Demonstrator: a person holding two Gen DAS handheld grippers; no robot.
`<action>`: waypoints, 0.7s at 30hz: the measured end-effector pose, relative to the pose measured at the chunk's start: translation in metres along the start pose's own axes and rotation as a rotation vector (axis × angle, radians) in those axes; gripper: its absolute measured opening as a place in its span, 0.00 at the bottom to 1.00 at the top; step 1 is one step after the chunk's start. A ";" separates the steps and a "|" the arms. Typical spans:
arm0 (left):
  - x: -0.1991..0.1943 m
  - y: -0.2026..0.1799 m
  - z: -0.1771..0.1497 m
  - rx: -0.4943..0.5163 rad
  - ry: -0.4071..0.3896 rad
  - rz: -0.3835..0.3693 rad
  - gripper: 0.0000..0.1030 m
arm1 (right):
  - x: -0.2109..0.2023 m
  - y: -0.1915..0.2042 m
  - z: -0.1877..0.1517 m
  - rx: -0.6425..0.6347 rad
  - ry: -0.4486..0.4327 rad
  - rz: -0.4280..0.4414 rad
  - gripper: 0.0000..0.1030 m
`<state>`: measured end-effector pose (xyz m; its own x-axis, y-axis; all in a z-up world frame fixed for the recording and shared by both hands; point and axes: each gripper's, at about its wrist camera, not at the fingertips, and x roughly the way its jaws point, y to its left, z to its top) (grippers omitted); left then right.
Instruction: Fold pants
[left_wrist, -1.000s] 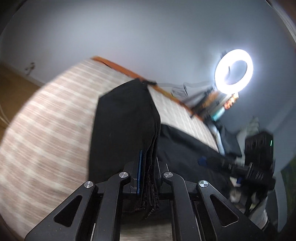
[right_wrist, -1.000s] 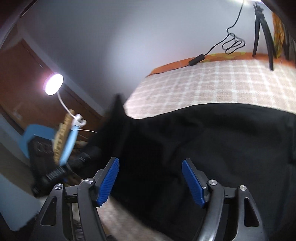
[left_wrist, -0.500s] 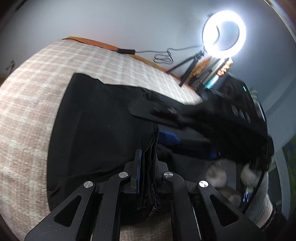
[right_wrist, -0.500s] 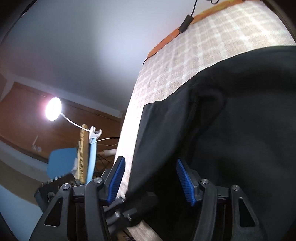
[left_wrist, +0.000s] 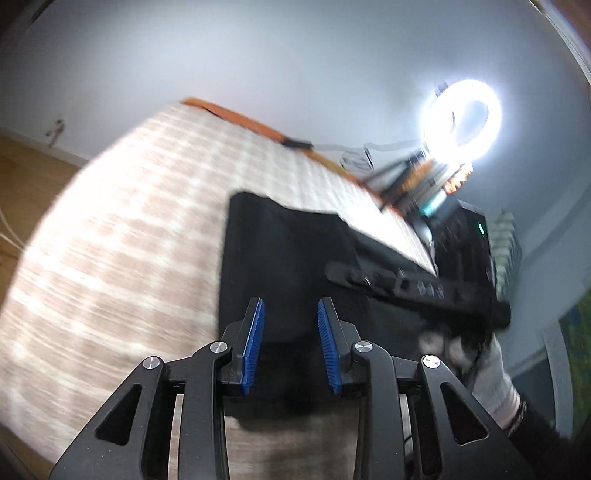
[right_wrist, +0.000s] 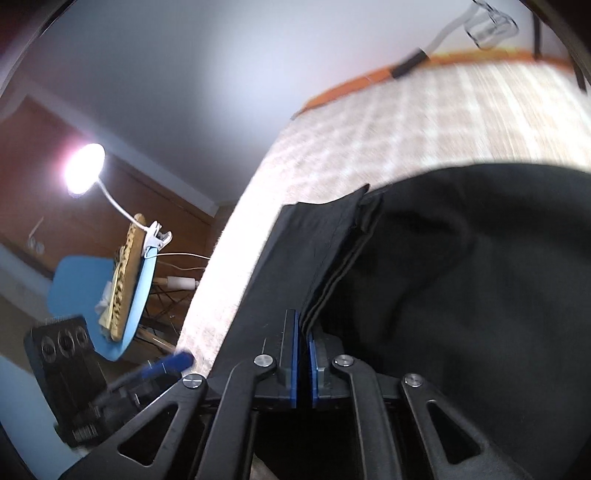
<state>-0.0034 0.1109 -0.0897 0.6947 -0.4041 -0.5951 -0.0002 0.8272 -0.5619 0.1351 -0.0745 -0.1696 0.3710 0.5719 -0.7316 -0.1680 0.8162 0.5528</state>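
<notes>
Left wrist view: the left gripper (left_wrist: 290, 345) hovers with fingers spread, empty, above the black pants (left_wrist: 280, 258) lying on the checked bed (left_wrist: 129, 240)

Right wrist view: the right gripper (right_wrist: 303, 363) fingers pinch the pants' (right_wrist: 461, 295) layered edge, near the bed's (right_wrist: 424, 122) side edge

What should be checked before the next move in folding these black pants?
1. Right gripper has hold of the cloth: ok, jaws shut on layered edges of the pants.
2. Left gripper free: ok, jaws open, nothing between them.
3. Pants resting on the checked bed cover: ok.
4. Fold lying flat and even: cannot tell, the view is blurred.
5. All layers caught in the right jaws: cannot tell, the edges run out of sight between the pads.
6. Cable at the far edge clear of the pants: ok.
</notes>
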 end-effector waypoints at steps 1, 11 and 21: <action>0.000 0.002 0.004 -0.010 -0.007 0.003 0.27 | -0.001 0.005 0.001 -0.026 -0.008 -0.021 0.01; 0.040 0.001 -0.008 0.028 0.116 0.084 0.27 | -0.008 -0.019 0.006 0.009 -0.007 -0.018 0.08; 0.057 -0.001 -0.022 0.023 0.156 0.102 0.27 | 0.013 -0.012 -0.003 -0.043 0.042 -0.071 0.07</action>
<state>0.0203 0.0782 -0.1359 0.5720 -0.3718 -0.7311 -0.0475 0.8748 -0.4821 0.1392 -0.0760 -0.1871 0.3446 0.5143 -0.7853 -0.1819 0.8573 0.4817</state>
